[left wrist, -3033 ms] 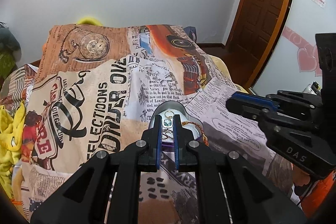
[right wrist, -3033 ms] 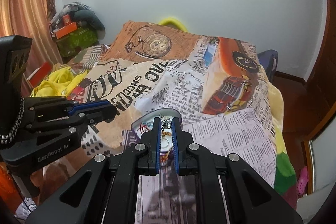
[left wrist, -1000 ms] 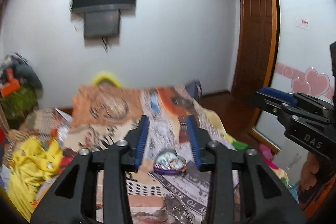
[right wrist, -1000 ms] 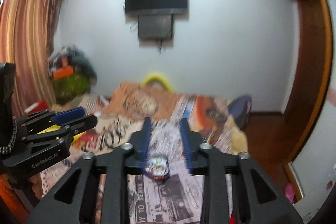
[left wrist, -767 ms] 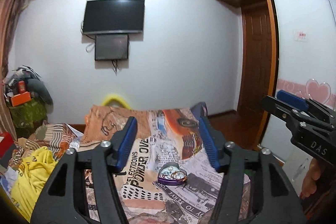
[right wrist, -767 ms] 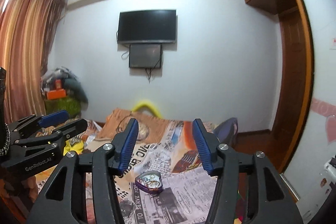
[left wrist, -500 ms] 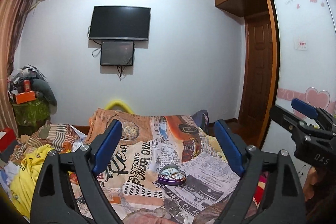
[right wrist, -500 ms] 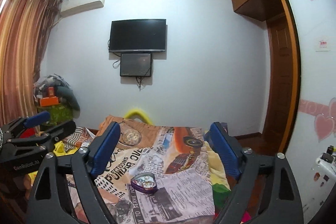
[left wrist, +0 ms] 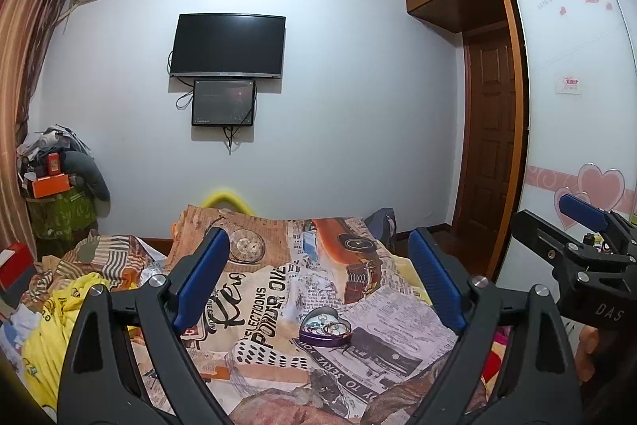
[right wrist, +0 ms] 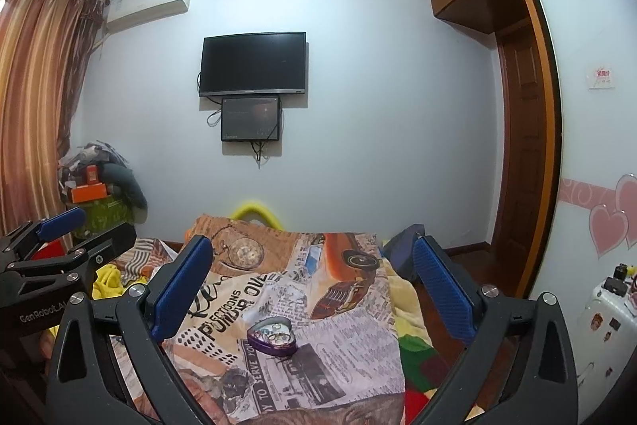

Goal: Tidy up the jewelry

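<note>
A purple heart-shaped jewelry box [left wrist: 325, 326] lies open on the newspaper-print bedspread [left wrist: 270, 289], with several rings and small pieces inside. It also shows in the right wrist view [right wrist: 273, 335]. My left gripper [left wrist: 318, 275] is wide open and empty, held well back from and above the box. My right gripper [right wrist: 312, 283] is also wide open and empty, equally far back. Each gripper shows at the edge of the other's view: the right gripper [left wrist: 585, 222] and the left gripper [right wrist: 79, 230].
The bedspread [right wrist: 286, 289] covers the bed. Yellow cloth [left wrist: 51, 309] and striped fabric [left wrist: 103, 259] lie at the bed's left. A cluttered pile [left wrist: 59, 186] stands by the left wall. A wooden door [left wrist: 493, 154] and wardrobe [left wrist: 577, 106] are on the right. A TV [left wrist: 227, 44] hangs ahead.
Both grippers have opened from shut over the box to wide open. Both have pulled back and up, so the box now looks small and far below.
</note>
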Motion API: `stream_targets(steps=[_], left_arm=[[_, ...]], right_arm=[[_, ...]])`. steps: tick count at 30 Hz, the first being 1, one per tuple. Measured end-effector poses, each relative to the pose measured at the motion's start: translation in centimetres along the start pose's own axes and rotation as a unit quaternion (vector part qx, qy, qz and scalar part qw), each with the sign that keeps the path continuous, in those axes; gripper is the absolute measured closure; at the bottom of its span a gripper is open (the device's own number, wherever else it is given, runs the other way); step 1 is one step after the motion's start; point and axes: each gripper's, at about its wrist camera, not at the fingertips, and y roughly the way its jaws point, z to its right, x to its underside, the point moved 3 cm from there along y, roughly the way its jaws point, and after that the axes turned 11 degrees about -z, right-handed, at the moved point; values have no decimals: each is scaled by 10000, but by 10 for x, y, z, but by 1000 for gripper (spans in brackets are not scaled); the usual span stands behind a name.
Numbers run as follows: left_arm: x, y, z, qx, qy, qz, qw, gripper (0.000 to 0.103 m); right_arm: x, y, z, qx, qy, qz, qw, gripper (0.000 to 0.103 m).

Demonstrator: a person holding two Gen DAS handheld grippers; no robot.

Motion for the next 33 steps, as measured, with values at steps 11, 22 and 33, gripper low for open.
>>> stream_targets(steps=[11, 22, 33], left_arm=[[3, 3, 2, -11, -1, -71, 10000, 9], [4, 8, 1, -50, -70, -115, 9999, 2], [3, 12, 3, -34, -56, -162, 9998, 2]], right_arm=[[4, 6, 4, -14, 32, -202, 9998, 3], [4, 6, 6, -43, 56, -340, 9994, 3], [2, 7, 8, -40, 77, -367, 9993, 3]])
